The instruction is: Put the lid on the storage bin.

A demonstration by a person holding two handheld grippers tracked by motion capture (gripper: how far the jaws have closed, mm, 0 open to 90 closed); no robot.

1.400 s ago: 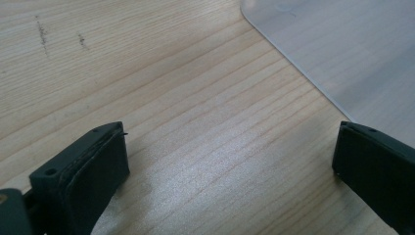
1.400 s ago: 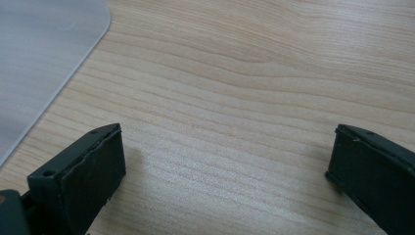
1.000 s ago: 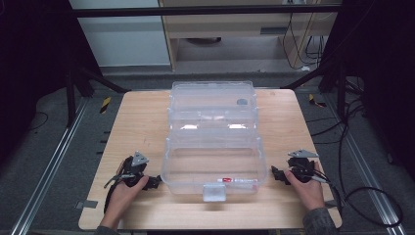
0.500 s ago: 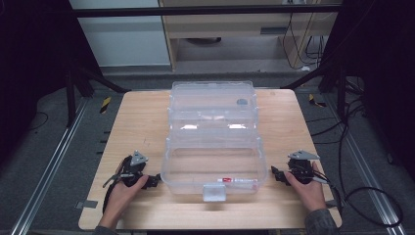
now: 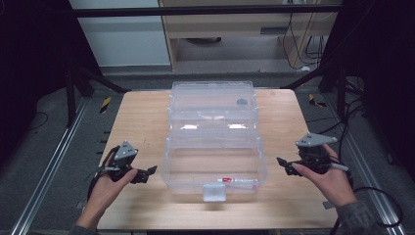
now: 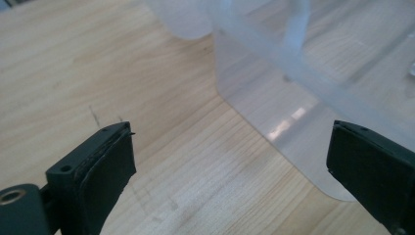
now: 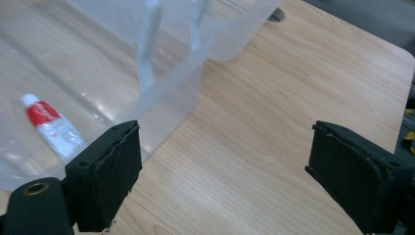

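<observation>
A big, light brown wooden table [image 5: 142, 127] with round corners fills the middle of the room, and grey floor with metal rails lies around it. On the table sits a large see-through plastic box [image 5: 215, 161] with its clear lid [image 5: 211, 100] folded back flat behind it, so the box is wide open on top. A white latch tab [image 5: 214, 192] hangs at the front edge of the box. A small dark round spot [image 5: 242, 102] shows on the lid near its right side. Inside the box, near the front wall, lies a small white tube with a red band and a white cap [image 7: 51, 125]; there is printing on the tube, but it is too small and blurry to read. The left gripper [image 5: 152, 170] is held by the person's left hand [image 5: 103, 193] just beside the left wall of the box, not touching it. Its two black jaws stand wide apart and there is nothing between them but bare table, with the box corner [image 6: 274, 122] right in front. The right gripper [image 5: 281, 161] is held by the right hand [image 5: 333, 183] near the right wall of the box, with a gap between them. Its jaws have just been closing a little, yet they are far apart and hold nothing. The tube lies to the left of the right gripper's left jaw, behind the clear wall, which stands between the tube and the claw.
</observation>
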